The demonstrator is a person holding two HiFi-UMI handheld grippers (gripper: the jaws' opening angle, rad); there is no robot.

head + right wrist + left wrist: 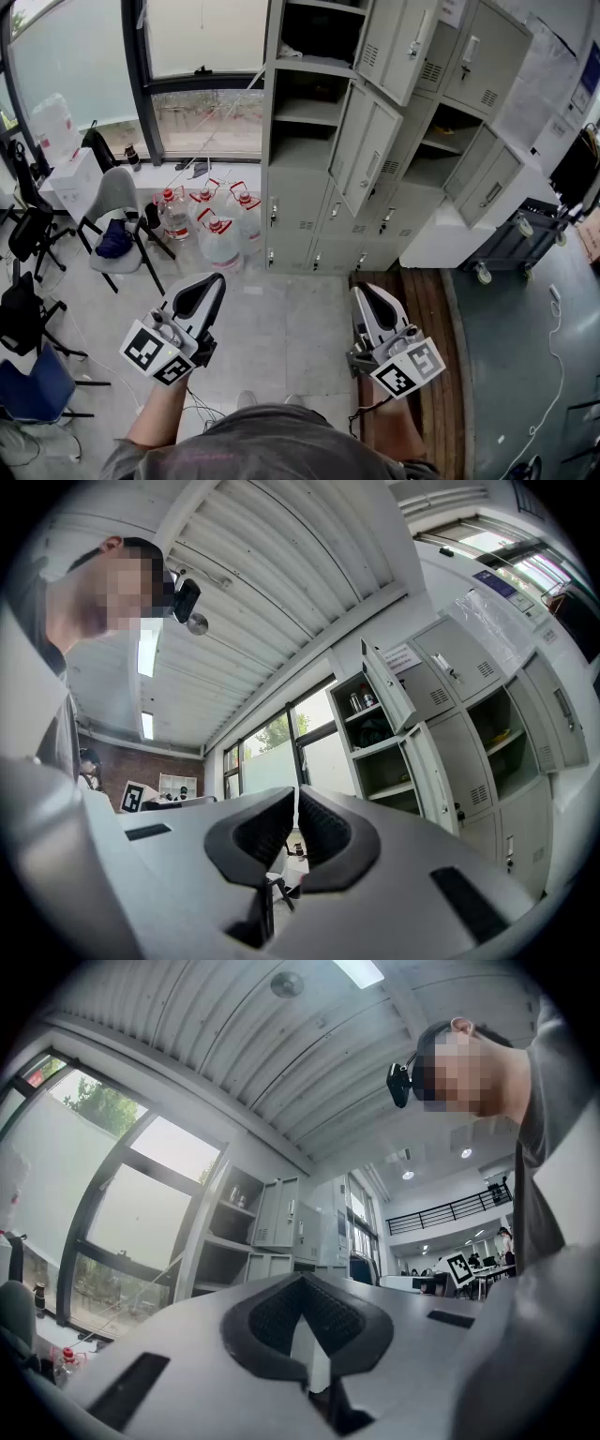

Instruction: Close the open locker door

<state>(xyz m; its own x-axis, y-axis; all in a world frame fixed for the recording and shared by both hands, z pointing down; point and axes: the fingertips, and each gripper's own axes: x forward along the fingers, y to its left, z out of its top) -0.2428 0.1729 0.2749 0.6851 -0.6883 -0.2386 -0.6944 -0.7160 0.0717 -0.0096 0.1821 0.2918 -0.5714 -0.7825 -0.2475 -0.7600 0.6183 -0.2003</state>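
Note:
A grey bank of lockers (309, 141) stands ahead, with several doors hanging open. One open door (367, 155) is at mid height, and another (403, 42) is above it. Further open doors (489, 183) are on the right section. Both grippers are held low, well short of the lockers, and point toward them. My left gripper (214, 279) is shut with nothing between its jaws, its tips meeting (302, 1281). My right gripper (362, 291) is also shut and empty (296, 794). The right gripper view shows the lockers (487, 714) and an open upper door (386, 688) off to the right.
Several water jugs (214, 230) stand on the floor left of the lockers. A grey chair (117, 211) and a white box (75, 178) are by the window. A wheeled cart (520, 246) sits at the right. A wooden strip (422, 309) runs along the floor.

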